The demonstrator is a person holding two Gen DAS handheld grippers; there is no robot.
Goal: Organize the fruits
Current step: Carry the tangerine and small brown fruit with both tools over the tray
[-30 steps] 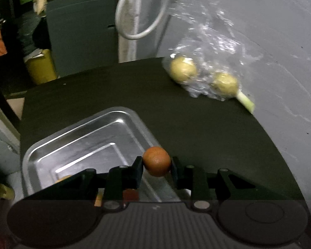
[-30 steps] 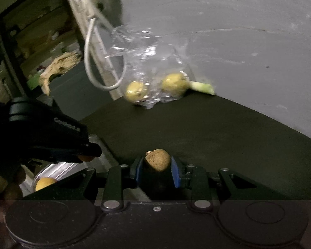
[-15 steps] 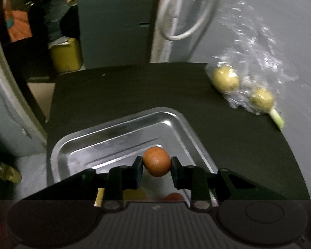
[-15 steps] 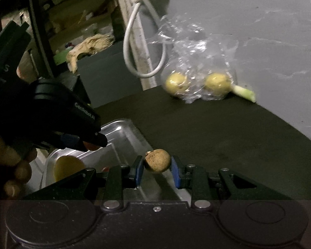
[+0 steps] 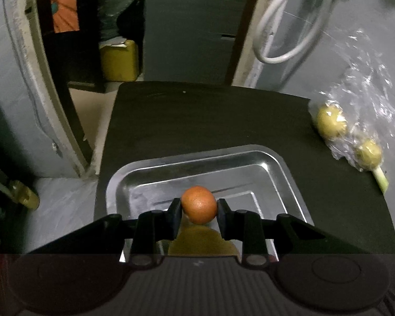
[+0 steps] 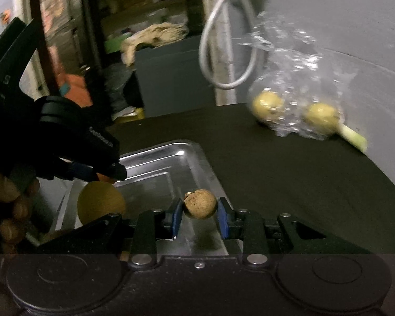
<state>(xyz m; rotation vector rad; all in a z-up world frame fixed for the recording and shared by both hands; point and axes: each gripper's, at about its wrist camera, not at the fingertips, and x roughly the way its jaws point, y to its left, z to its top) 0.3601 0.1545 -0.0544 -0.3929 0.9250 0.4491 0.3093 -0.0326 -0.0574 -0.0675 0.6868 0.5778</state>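
My left gripper (image 5: 199, 205) is clamped on an orange fruit (image 5: 199, 205), held above the tray (image 5: 281, 163). My right gripper (image 6: 200, 208) pinches a small brown fruit (image 6: 200, 203) over the tray's right rim. The steel tray sits near the tabletop's (image 5: 197, 121) front left part, and a yellow fruit (image 6: 101, 201) lies in it just under my left gripper's tip. At the tabletop's far right edge, against the grey wall, a clear bag (image 5: 360, 121) holds two yellow-green fruits (image 5: 330, 122), with a pale green stalk (image 5: 380, 180) sticking out beside it. A white cable (image 5: 289, 26) loops on the wall above.
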